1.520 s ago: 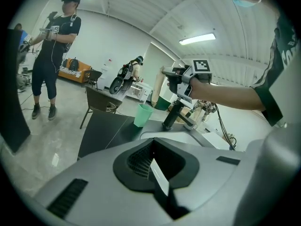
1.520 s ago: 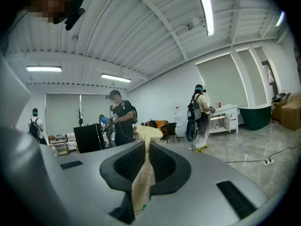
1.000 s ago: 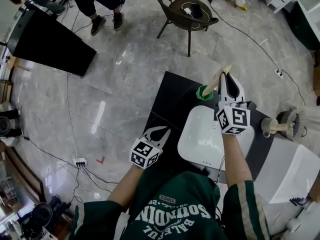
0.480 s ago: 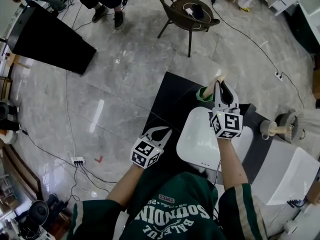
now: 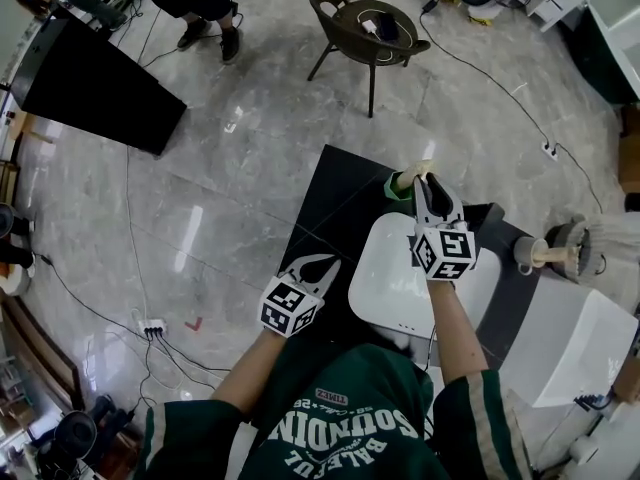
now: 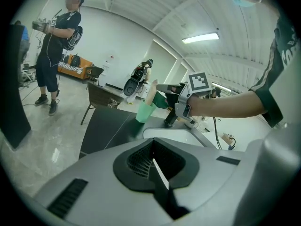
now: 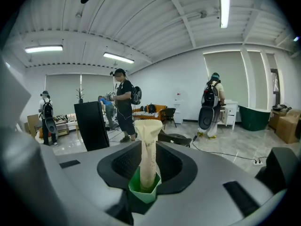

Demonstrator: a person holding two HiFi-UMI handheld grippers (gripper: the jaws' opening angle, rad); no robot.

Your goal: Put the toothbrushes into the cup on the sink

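A green cup [image 5: 400, 186] stands on the black counter [image 5: 340, 198] beyond the white sink [image 5: 390, 288]. A cream paper-wrapped toothbrush [image 5: 418, 171] stands upright in it. My right gripper [image 5: 428, 176] is at the cup, and in the right gripper view the toothbrush [image 7: 148, 154] rises from the cup [image 7: 145, 189] between its jaws. Those jaws have just been opening, and the pads stand a little off the wrapper. My left gripper [image 5: 330, 259] hovers at the counter's near left edge, shut and empty. From it I see the cup [image 6: 145, 111] ahead.
A black faucet [image 5: 485, 218] stands behind the sink. A dark chair [image 5: 370, 23] and a black board [image 5: 95, 83] stand on the marble floor beyond. Cables and a power strip [image 5: 152, 324] lie at the left. A white block [image 5: 575, 343] sits at the right.
My right gripper has come down and nearer to the cup. The toothbrush, tilted above the cup before, now stands in it. The left gripper has not moved.
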